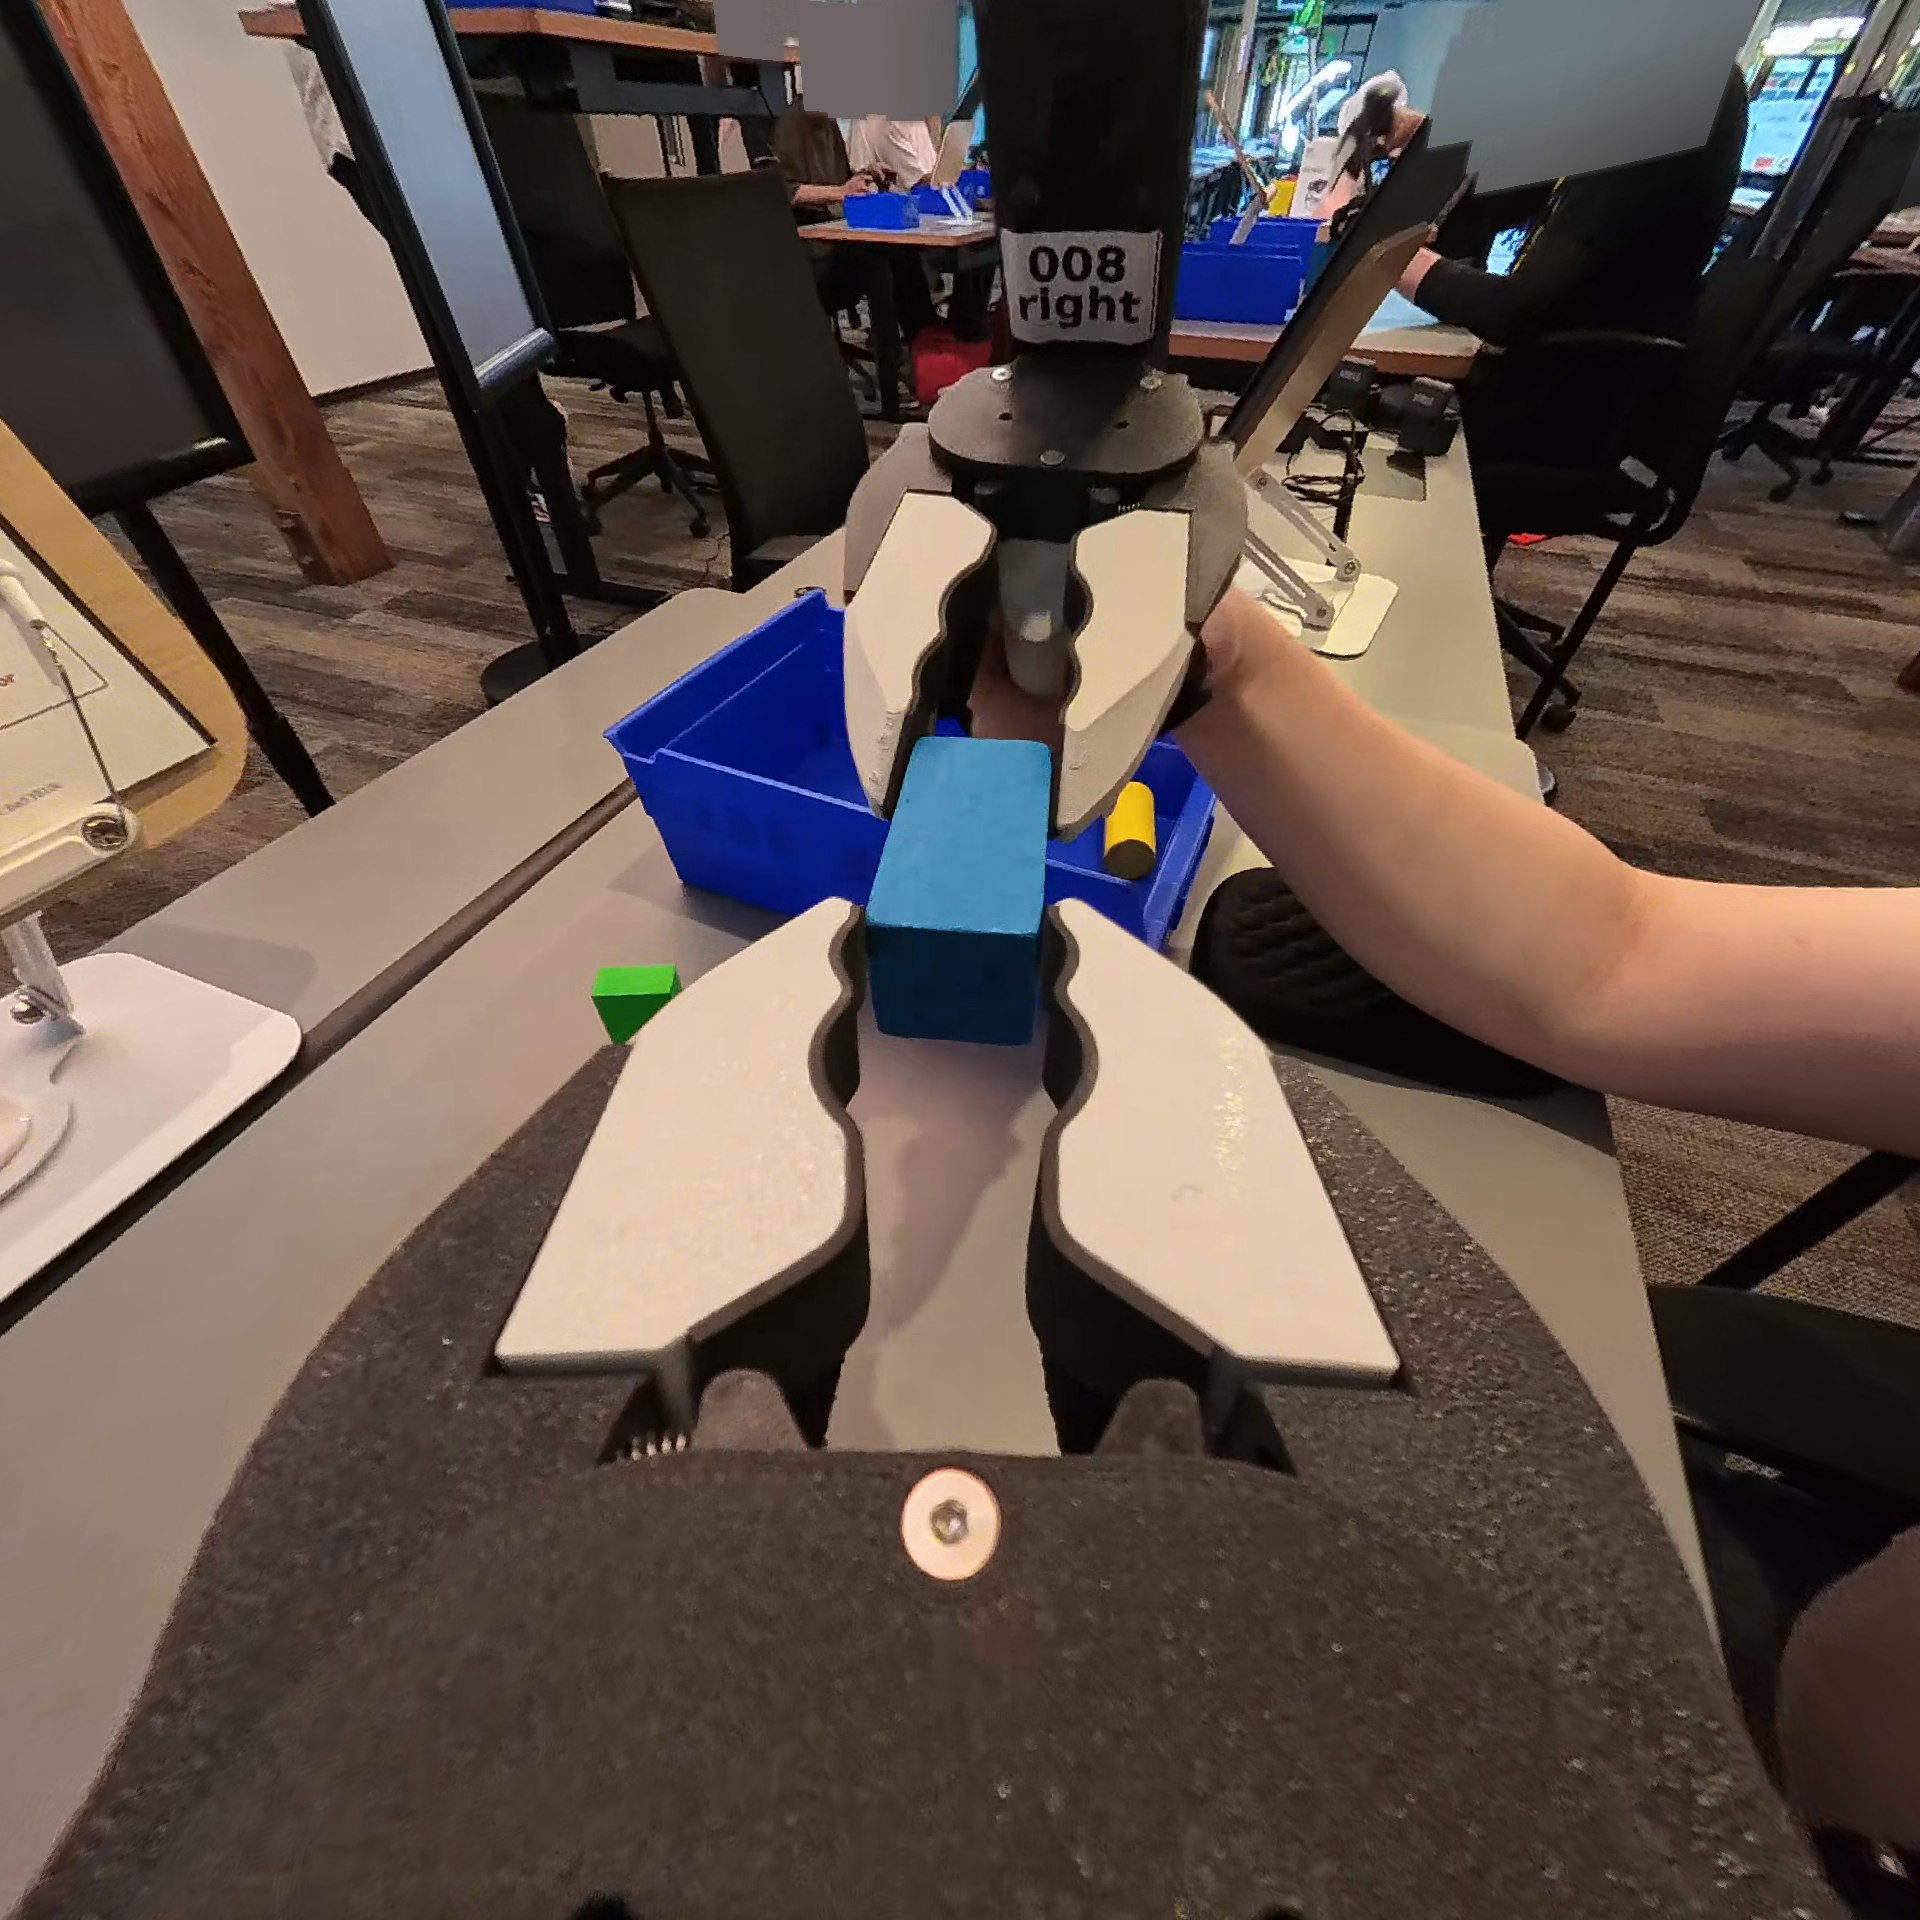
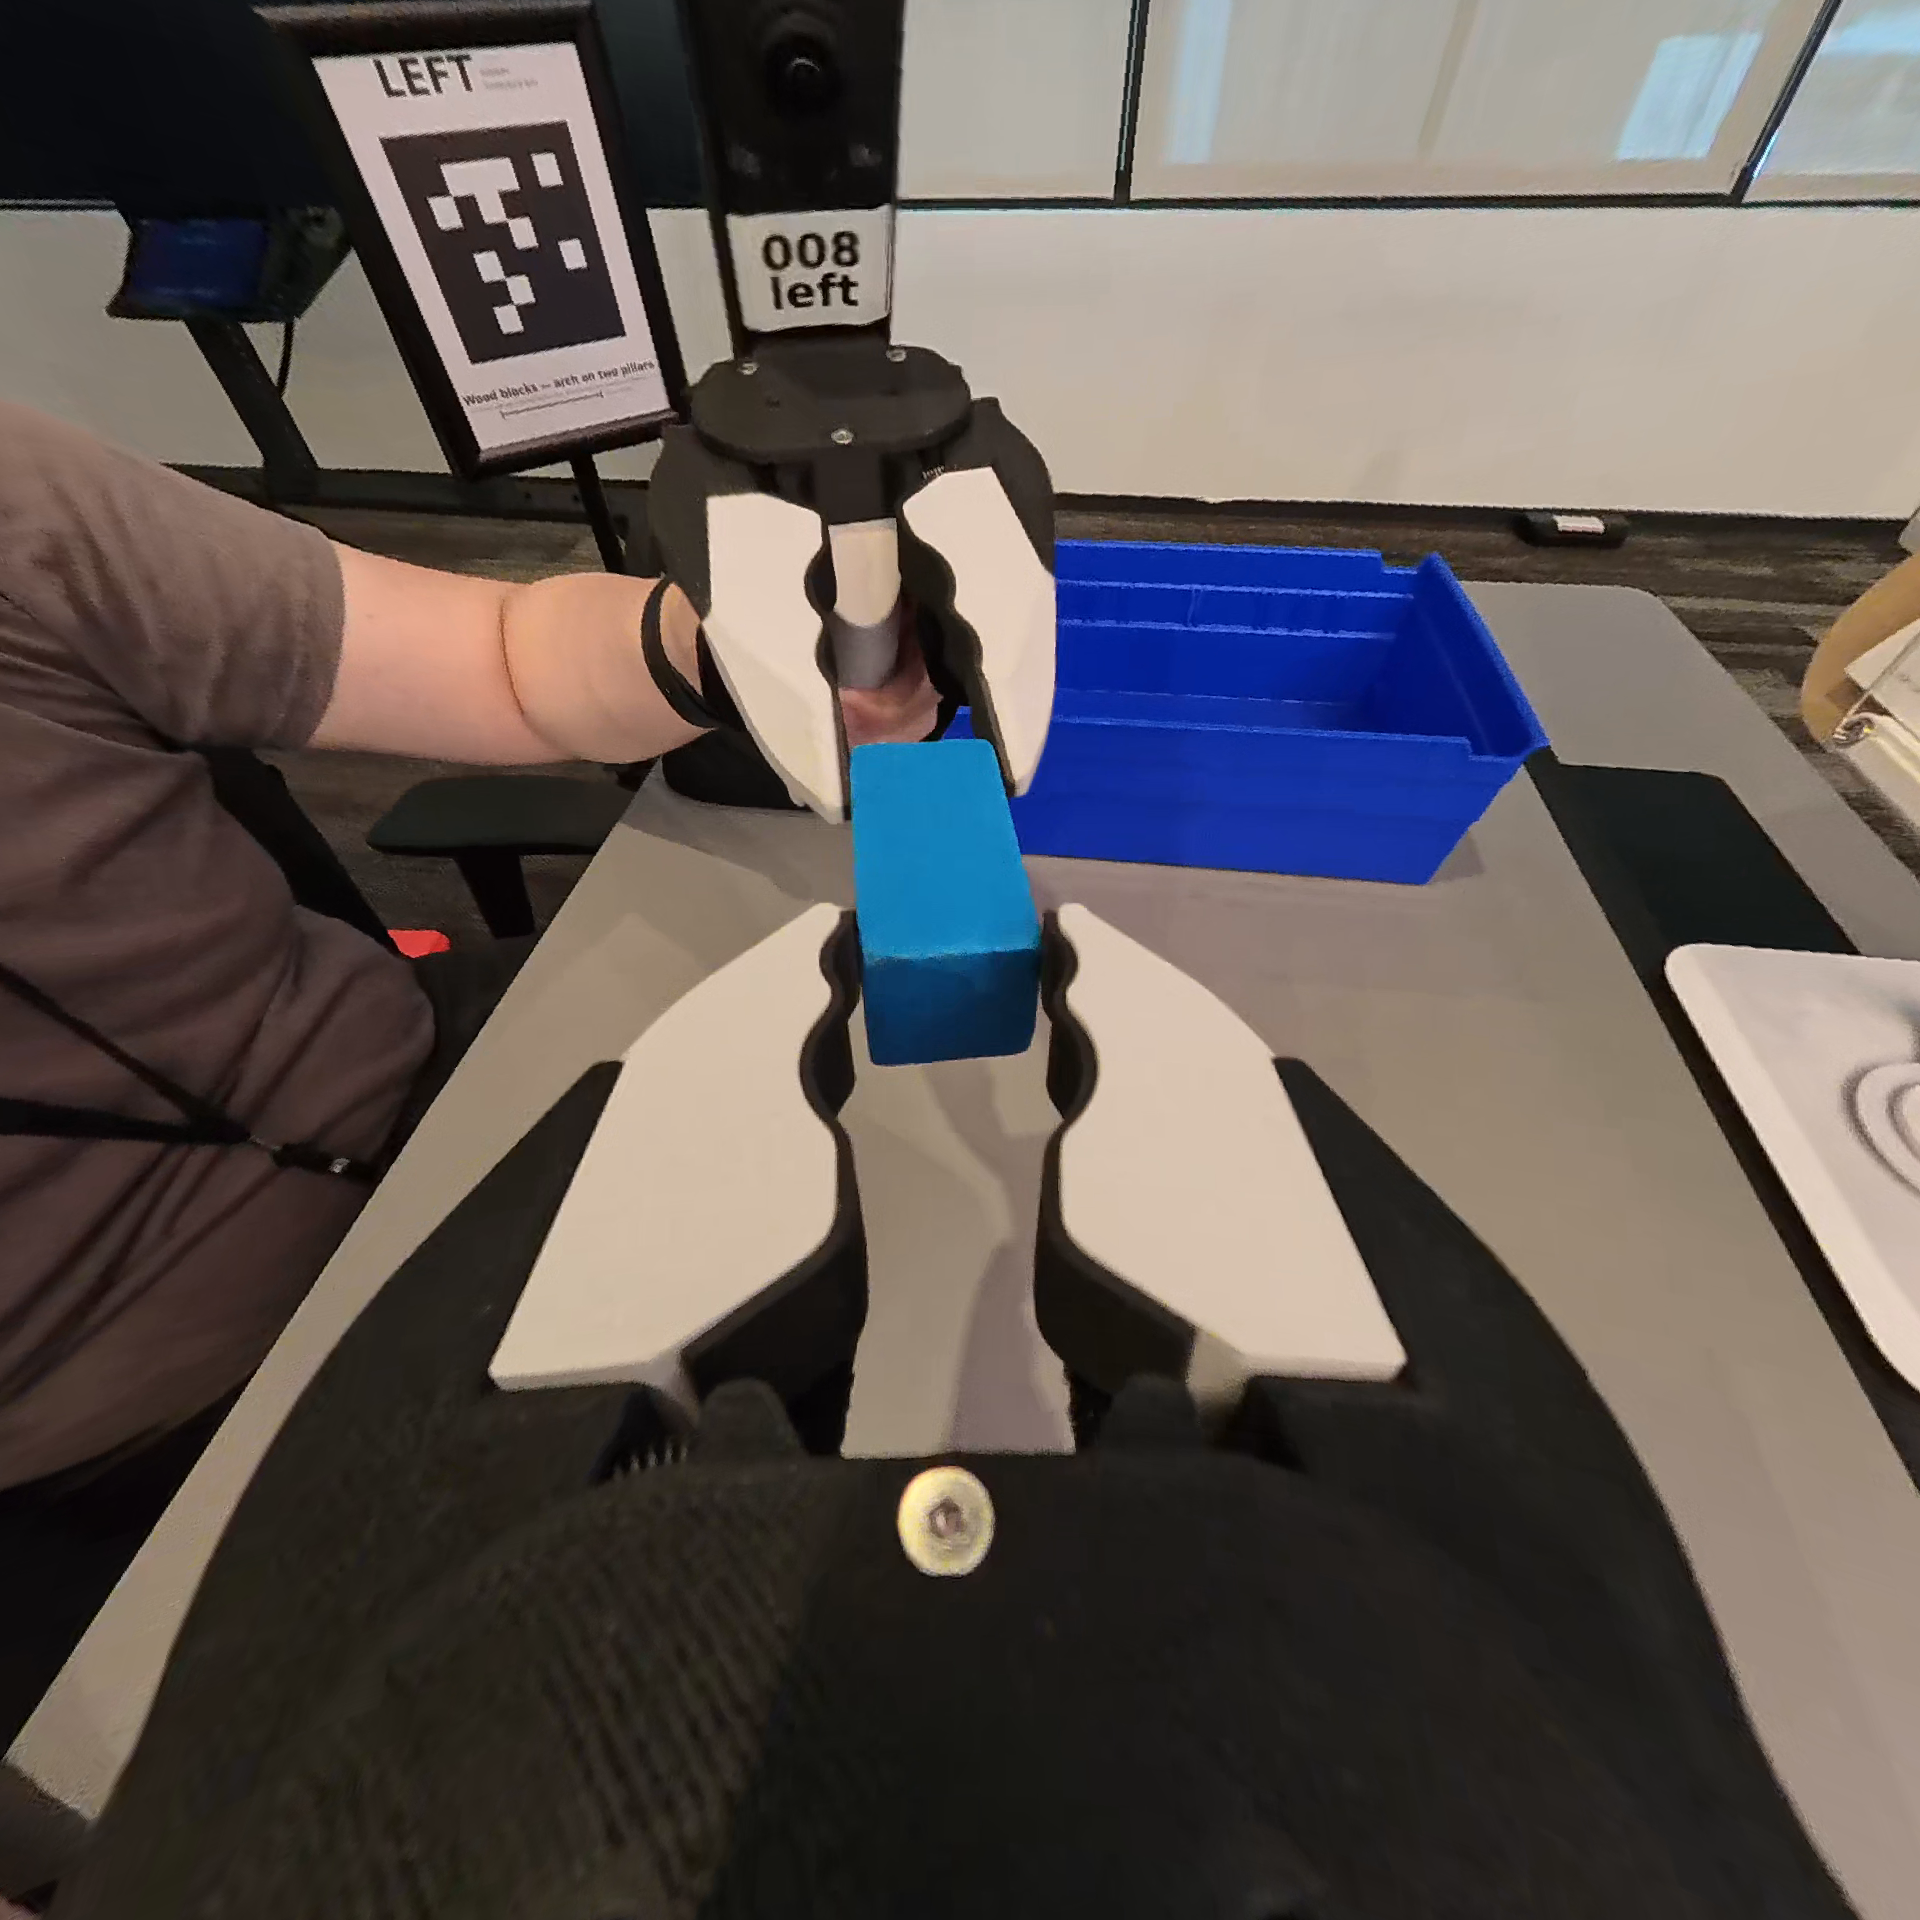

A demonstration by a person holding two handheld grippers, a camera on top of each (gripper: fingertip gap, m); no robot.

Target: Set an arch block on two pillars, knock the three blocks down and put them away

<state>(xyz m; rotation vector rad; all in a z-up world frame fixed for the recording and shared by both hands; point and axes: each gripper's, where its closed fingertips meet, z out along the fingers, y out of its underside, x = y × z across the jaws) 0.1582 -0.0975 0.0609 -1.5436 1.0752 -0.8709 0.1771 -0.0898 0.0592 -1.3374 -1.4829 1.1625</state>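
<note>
Blue block (image 1: pixel 961 894), centre frame, clamped at opposite ends by the left gripper (image 1: pixel 954 961) and right gripper (image 2: pixel 948 971), above the grey table (image 1: pixel 416 1195). Blue bin (image 1: pixel 748 769) just behind. Uneven release could tip the block off its mark.

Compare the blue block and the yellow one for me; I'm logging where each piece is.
The blue block is a rectangular bar; the yellow block is a cylinder. Blue is held off the table between the left gripper and right gripper, one at each end; yellow lies loose in the bin, ungripped. Blue looks larger. Both look like painted wood.
</note>
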